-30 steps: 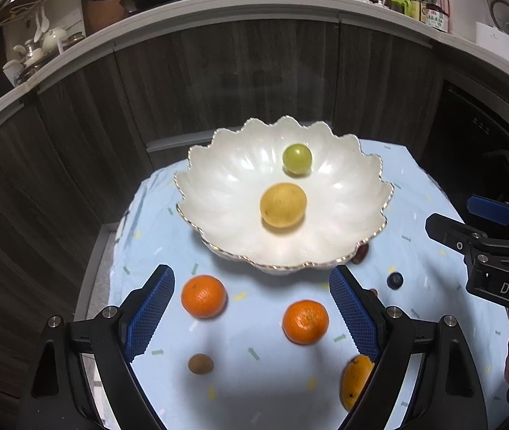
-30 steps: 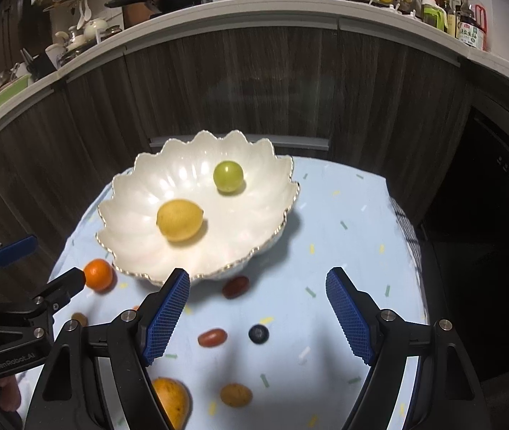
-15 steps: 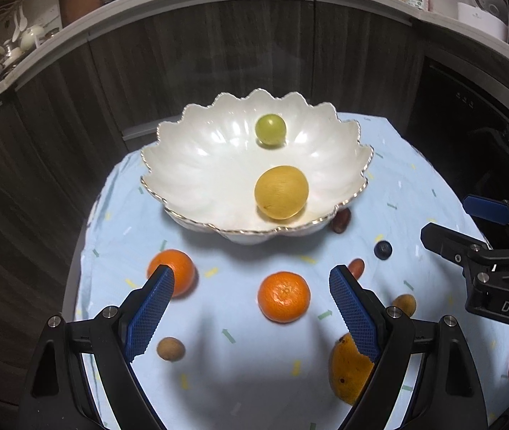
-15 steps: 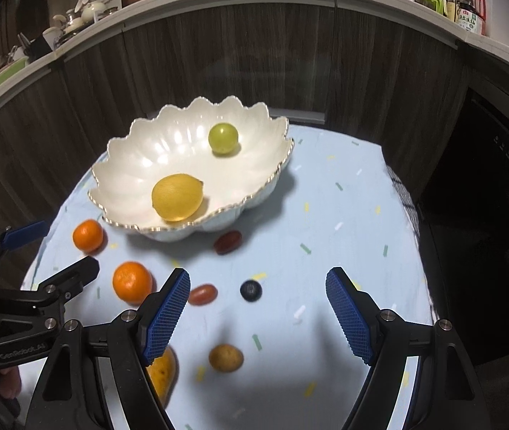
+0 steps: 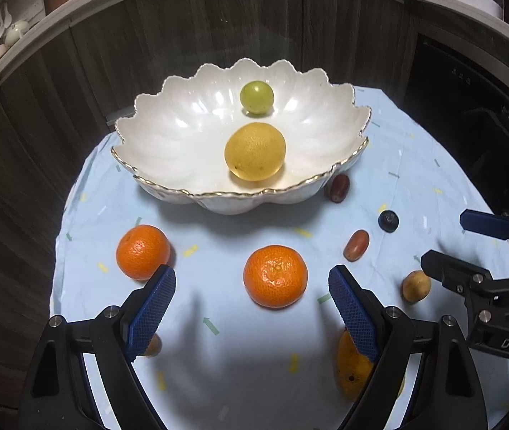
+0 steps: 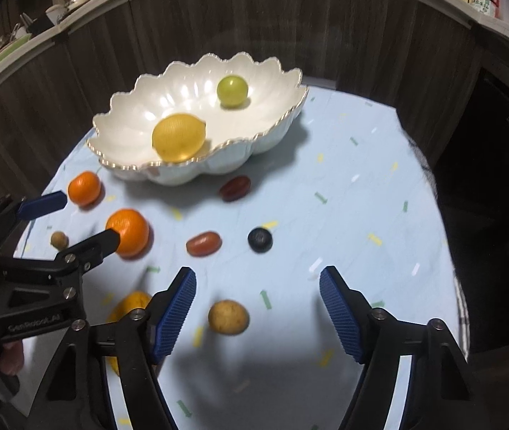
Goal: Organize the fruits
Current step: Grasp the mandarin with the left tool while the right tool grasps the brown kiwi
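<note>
A white scalloped bowl [image 5: 168, 136] [image 6: 272, 122] holds a yellow lemon [image 5: 255, 151] [image 6: 178, 137] and a green grape [image 5: 256, 96] [image 6: 232, 91]. On the light blue cloth lie two mandarins [image 5: 275, 276] [image 5: 142, 252], a dark red grape [image 5: 340, 187], a red grape tomato [image 5: 356, 245] [image 6: 204, 243], a blueberry [image 5: 388, 220] [image 6: 260, 239], a tan longan [image 5: 416, 286] [image 6: 228, 316] and a yellow-orange fruit [image 5: 349, 372] partly hidden by a finger. My left gripper [image 5: 252, 308] is open just short of the nearer mandarin. My right gripper [image 6: 258, 304] is open, the longan between its fingers.
A small brown fruit [image 5: 153, 344] [image 6: 59, 240] lies at the cloth's left front. Dark wood cabinet fronts [image 5: 218, 36] rise behind the table, with a worktop of kitchenware above. The cloth's right part [image 6: 379, 197] carries only printed flecks.
Both grippers have moved down and forward toward the fruit on the cloth. The mandarin now lies between the left fingertips, the longan between the right ones. Both stayed open.
</note>
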Motion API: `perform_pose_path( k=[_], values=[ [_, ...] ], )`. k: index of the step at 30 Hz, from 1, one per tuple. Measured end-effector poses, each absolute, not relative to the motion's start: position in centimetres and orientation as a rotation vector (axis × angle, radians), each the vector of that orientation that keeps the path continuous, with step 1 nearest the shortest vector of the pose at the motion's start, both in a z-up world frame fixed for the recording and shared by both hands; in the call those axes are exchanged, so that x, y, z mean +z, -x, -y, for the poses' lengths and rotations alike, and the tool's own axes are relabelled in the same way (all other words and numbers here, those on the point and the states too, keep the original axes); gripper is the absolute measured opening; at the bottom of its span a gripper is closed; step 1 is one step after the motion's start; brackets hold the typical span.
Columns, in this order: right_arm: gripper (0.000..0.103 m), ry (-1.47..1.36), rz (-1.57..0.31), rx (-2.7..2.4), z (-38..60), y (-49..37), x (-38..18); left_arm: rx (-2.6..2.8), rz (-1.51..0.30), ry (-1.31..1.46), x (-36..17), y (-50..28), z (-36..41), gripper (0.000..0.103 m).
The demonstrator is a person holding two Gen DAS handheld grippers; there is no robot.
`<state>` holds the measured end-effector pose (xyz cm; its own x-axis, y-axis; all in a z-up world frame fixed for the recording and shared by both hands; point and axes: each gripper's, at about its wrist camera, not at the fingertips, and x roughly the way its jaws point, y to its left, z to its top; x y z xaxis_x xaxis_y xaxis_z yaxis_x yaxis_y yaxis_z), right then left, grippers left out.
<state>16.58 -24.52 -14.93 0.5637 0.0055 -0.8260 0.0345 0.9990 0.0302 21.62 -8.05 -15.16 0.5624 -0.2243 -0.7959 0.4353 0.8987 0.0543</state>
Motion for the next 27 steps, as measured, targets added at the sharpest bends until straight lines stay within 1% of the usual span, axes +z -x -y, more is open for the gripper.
perform_pose_path(
  k=[7,9,12,16,20,22,25,27],
  values=[
    [0.063,-0.053,-1.006,0.005,24.3,-16.3,-16.5,-0.399,-0.911,-0.259,-16.4,-22.0,8.3,0.084],
    [0.062,-0.056,-1.011,0.013,24.1,-16.3,-16.9,-0.403,-0.916,-0.260,-16.8,-22.2,8.4,0.080],
    [0.061,-0.060,-1.021,0.021,24.0,-16.3,-17.4,-0.404,-0.921,-0.261,-17.4,-22.4,8.5,0.078],
    [0.056,-0.068,-1.034,0.034,23.8,-16.4,-18.0,-0.408,-0.930,-0.253,-18.0,-22.8,8.6,0.074],
    [0.049,-0.078,-1.048,0.047,23.6,-16.4,-18.5,-0.413,-0.939,-0.252,-18.4,-23.1,8.9,0.067],
    [0.044,-0.083,-1.051,0.052,23.6,-16.4,-18.6,-0.417,-0.944,-0.250,-18.7,-23.2,9.0,0.064],
    [0.039,-0.088,-1.048,0.053,23.6,-16.4,-18.7,-0.426,-0.950,-0.249,-19.0,-23.3,9.2,0.058],
    [0.035,-0.094,-1.046,0.060,23.6,-16.4,-18.6,-0.436,-0.956,-0.248,-19.2,-23.3,9.3,0.051]
  ],
)
